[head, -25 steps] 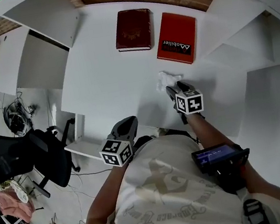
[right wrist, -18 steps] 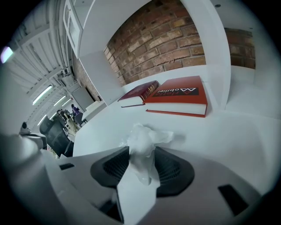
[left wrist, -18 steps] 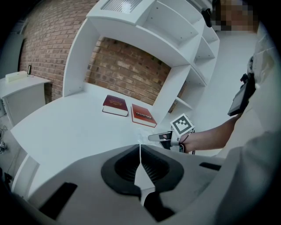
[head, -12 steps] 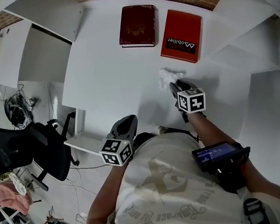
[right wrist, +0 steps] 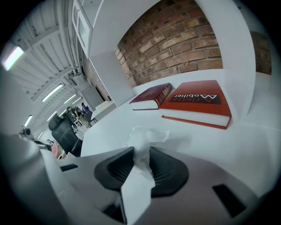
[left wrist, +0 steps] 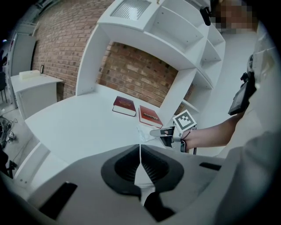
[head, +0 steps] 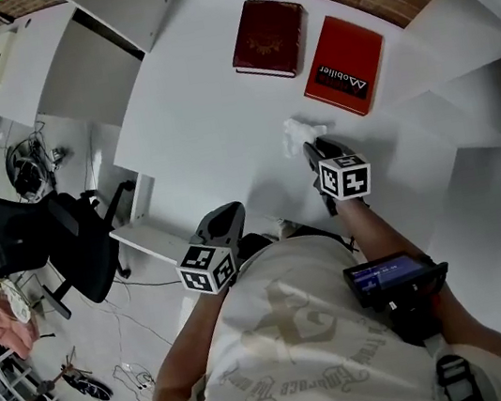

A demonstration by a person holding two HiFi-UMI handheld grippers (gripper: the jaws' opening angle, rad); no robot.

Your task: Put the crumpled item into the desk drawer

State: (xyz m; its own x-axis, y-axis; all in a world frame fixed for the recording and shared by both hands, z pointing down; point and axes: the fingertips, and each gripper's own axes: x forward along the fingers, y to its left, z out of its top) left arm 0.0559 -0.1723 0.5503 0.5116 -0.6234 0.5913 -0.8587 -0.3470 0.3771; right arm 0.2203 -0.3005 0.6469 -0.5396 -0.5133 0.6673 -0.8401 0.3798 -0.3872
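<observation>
The only word that reads clearly is "Mobilier", in white beside a white zigzag logo on the cover of the red book [head: 343,66] lying on the desk [head: 199,118]. The dark red book [head: 269,38] next to it bears a gold emblem without legible lettering. The print on the person's shirt [head: 291,331] and the arm-worn screen [head: 392,278] are too faint to read.

crumpled tissue [right wrist: 145,135] in just-closing right claw [right wrist: 141,154]

- Just left of the red book [head: 343,66], a dark red book [head: 268,37] is laid flat on the desk [head: 202,136].
- Further left of the red book, wide bare desk is left open.
- Right of the red book, passage is closed by white shelf walls [head: 452,37].
</observation>
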